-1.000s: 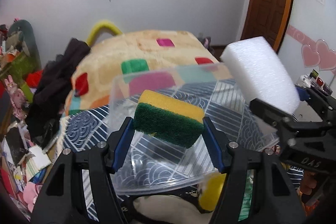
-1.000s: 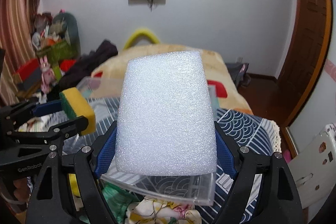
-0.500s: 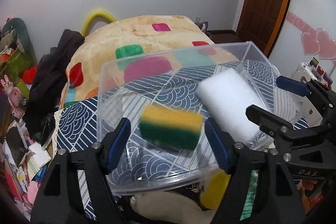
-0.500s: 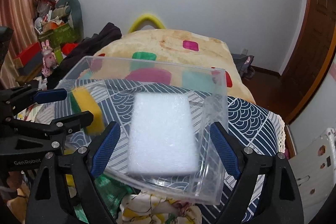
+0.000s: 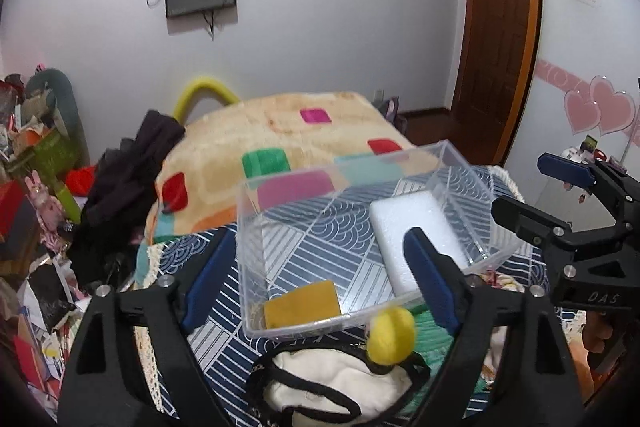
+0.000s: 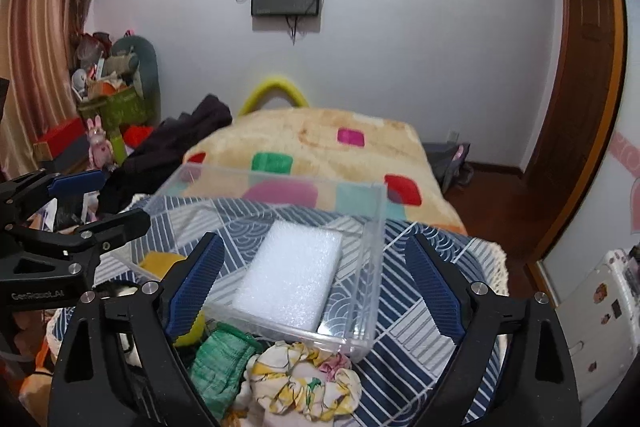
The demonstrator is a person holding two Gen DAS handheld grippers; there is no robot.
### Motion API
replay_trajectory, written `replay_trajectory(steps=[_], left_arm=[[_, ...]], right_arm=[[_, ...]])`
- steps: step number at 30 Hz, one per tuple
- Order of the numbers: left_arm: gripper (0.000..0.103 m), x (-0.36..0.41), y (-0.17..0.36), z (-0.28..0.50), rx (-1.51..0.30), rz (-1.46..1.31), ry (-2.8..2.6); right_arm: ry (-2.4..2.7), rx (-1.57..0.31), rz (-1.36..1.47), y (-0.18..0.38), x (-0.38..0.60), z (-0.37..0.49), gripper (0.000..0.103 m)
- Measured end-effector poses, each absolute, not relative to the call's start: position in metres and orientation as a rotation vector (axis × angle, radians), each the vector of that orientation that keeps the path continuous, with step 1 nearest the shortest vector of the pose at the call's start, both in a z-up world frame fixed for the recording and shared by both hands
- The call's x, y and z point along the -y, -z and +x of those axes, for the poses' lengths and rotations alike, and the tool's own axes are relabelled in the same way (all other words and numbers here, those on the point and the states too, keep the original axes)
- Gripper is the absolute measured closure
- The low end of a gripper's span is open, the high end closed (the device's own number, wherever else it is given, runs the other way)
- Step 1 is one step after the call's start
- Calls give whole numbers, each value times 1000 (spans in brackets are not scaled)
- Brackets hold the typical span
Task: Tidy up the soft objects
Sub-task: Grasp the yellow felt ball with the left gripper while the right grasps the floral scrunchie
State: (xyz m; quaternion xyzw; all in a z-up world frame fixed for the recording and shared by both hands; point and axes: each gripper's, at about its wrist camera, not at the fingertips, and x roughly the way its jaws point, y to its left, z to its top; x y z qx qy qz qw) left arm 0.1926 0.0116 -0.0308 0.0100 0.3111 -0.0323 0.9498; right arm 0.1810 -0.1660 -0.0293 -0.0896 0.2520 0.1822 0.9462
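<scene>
Two soft blocks lie in the one clear plastic bin (image 5: 460, 163): a white foam block (image 6: 290, 277) and a yellow scouring sponge (image 5: 302, 303). We hold our left gripper (image 5: 320, 275) and right gripper (image 6: 314, 285) wide open and empty, the bin ahead between the jaws.

Clear rectangular plastic bin (image 5: 360, 187) held two sponges
A white foam block (image 5: 408, 227) and a yellow sponge (image 5: 302, 303) lay inside, apart; the left gripper (image 5: 316, 281) stood spread and empty.

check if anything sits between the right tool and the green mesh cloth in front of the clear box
Nothing visible does. The green mesh cloth lies in the open before the clear box, just inside the open right tool, beside the floral scrunchie.
</scene>
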Motion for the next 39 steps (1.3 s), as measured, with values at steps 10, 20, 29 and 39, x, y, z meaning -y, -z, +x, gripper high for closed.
replay_trajectory(steps=[10,20,29,39], left_arm=[[9,-11,20,149,-530,17,54],[22,-3,69,138,-596,-64,108],[30,13,103,143,-662,-76,149],[69,22,123,160,-713,-68,146]], right_arm=[[-347,-436,-173,32,182,146,6],[-362,-572,-50,82,192,154,6],[-358,-634,-88,108,186,159,13],[-381,-713,-23,125,196,162,57]])
